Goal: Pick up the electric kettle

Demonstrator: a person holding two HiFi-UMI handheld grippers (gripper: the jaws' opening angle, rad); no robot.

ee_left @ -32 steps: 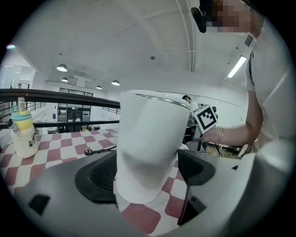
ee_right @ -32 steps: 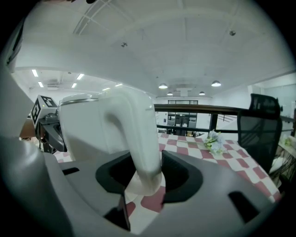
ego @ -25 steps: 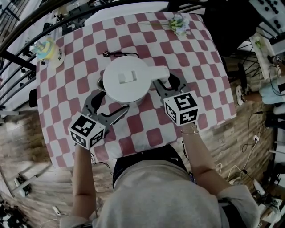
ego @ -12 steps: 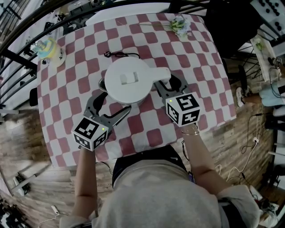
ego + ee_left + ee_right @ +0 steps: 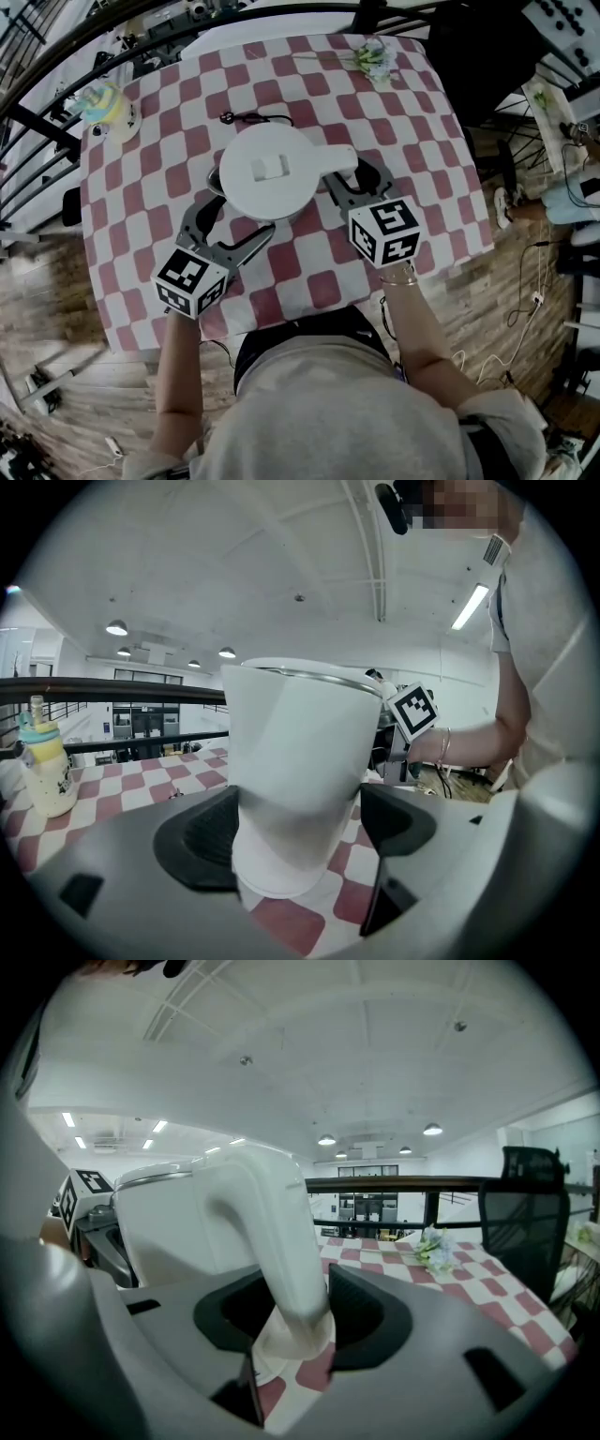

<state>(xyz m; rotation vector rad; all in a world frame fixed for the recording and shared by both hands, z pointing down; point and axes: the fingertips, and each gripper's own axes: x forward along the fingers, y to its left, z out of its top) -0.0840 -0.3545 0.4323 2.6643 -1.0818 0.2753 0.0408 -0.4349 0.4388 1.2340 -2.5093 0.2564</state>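
Note:
The white electric kettle (image 5: 272,173) stands upright on the red-and-white checked tablecloth (image 5: 422,187), lid on, its handle (image 5: 342,157) pointing right. My left gripper (image 5: 239,208) reaches in from the front left. In the left gripper view the narrow lower body of the kettle (image 5: 300,789) fills the left gripper (image 5: 298,841), with a pad against each side. My right gripper (image 5: 356,174) straddles the handle. In the right gripper view the handle (image 5: 281,1241) stands inside the right gripper (image 5: 300,1312), close against the right-hand pad, with a thin gap at the left-hand pad.
A small bottle with a yellow top (image 5: 98,103) stands at the table's far left corner. A bunch of artificial flowers (image 5: 370,56) lies at the far right. A black cord (image 5: 248,117) lies behind the kettle. Railings and a black chair (image 5: 530,1213) border the table.

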